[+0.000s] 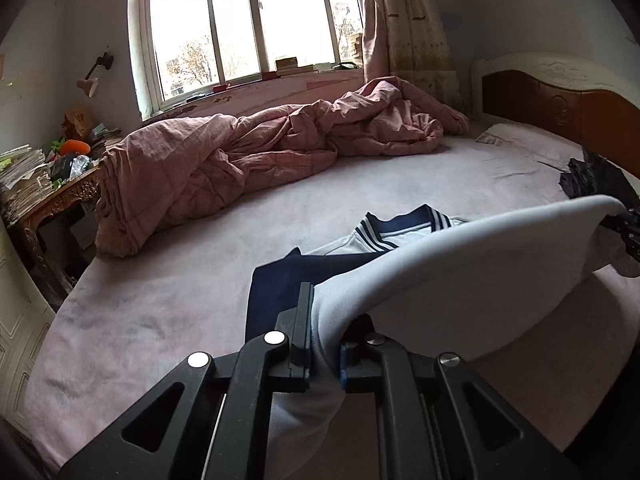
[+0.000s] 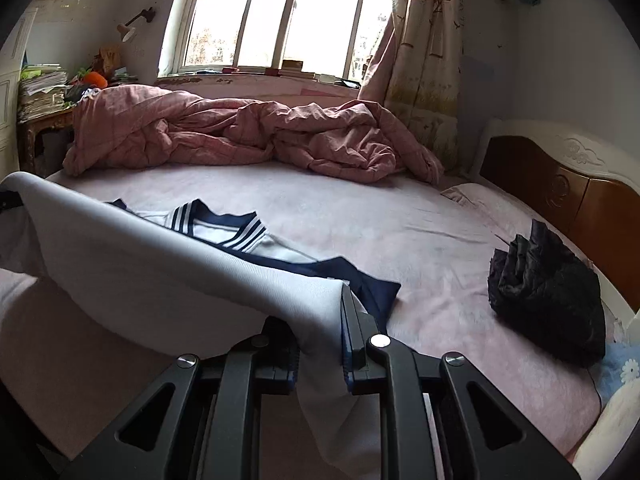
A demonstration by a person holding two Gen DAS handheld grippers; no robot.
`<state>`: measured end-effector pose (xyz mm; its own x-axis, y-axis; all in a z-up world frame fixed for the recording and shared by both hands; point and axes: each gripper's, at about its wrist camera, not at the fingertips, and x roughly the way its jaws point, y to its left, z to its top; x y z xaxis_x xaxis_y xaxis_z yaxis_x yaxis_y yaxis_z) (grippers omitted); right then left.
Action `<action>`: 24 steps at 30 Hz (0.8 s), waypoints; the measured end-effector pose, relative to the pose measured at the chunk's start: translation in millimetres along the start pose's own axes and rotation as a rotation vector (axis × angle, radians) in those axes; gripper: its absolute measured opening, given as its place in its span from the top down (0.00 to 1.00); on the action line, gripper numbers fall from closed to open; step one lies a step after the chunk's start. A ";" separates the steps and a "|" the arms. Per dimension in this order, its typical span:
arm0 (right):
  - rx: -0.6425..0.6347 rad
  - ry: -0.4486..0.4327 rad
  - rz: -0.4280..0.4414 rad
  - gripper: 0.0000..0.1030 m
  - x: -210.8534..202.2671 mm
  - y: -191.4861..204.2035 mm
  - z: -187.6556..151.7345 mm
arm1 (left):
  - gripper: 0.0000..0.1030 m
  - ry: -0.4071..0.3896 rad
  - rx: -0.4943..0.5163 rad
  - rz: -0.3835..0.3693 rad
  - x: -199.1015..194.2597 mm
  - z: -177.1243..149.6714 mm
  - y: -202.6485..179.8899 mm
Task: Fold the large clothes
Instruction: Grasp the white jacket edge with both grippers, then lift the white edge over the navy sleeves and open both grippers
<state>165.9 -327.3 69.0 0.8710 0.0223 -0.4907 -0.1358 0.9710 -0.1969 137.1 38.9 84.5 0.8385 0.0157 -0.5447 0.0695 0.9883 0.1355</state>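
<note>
A white shirt with a navy striped collar (image 1: 404,228) and navy sleeves lies on the pink bed sheet (image 1: 160,312). My left gripper (image 1: 326,320) is shut on the shirt's white bottom hem (image 1: 460,272), which is lifted and stretched to the right. In the right wrist view my right gripper (image 2: 320,328) is shut on the other end of the same hem (image 2: 180,264), lifted above the bed. The collar (image 2: 224,228) and a navy sleeve (image 2: 372,284) lie flat beyond it. The left fingertips of both grippers are partly hidden by cloth.
A crumpled pink quilt (image 2: 248,136) lies along the far side under the window. A black garment (image 2: 548,300) sits on the bed at the right near the wooden headboard (image 2: 560,196). A cluttered side table (image 1: 48,184) stands at the left.
</note>
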 end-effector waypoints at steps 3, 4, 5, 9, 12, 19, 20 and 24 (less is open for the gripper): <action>0.024 0.039 0.004 0.83 47.3 -0.7 25.9 | 0.91 0.061 0.000 0.007 48.3 24.3 6.2; 0.025 0.054 0.004 0.83 64.0 -0.1 30.8 | 0.91 0.091 -0.018 0.006 64.7 28.1 8.9; 0.023 0.070 0.005 0.83 81.0 1.7 34.2 | 0.91 0.115 -0.033 0.005 79.8 30.0 11.1; 0.057 0.132 0.023 0.83 133.6 -0.2 36.8 | 0.91 0.163 0.000 0.019 128.3 31.5 10.3; 0.049 0.154 0.026 0.83 156.5 1.9 36.7 | 0.91 0.215 -0.028 0.006 158.0 27.4 13.1; 0.008 0.145 0.013 0.83 188.8 13.6 41.6 | 0.89 0.175 -0.035 -0.007 182.9 17.6 18.3; 0.015 0.140 0.015 0.83 192.2 13.0 42.1 | 0.87 0.156 -0.032 -0.007 182.0 17.0 19.4; 0.020 0.141 0.049 0.76 201.6 12.6 40.2 | 0.77 0.197 -0.121 -0.065 171.2 17.7 30.5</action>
<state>358.7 -301.0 1.7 0.7884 0.0374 -0.6140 -0.1656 0.9742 -0.1533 292.3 69.0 10.1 0.7116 -0.0308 -0.7019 0.0448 0.9990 0.0015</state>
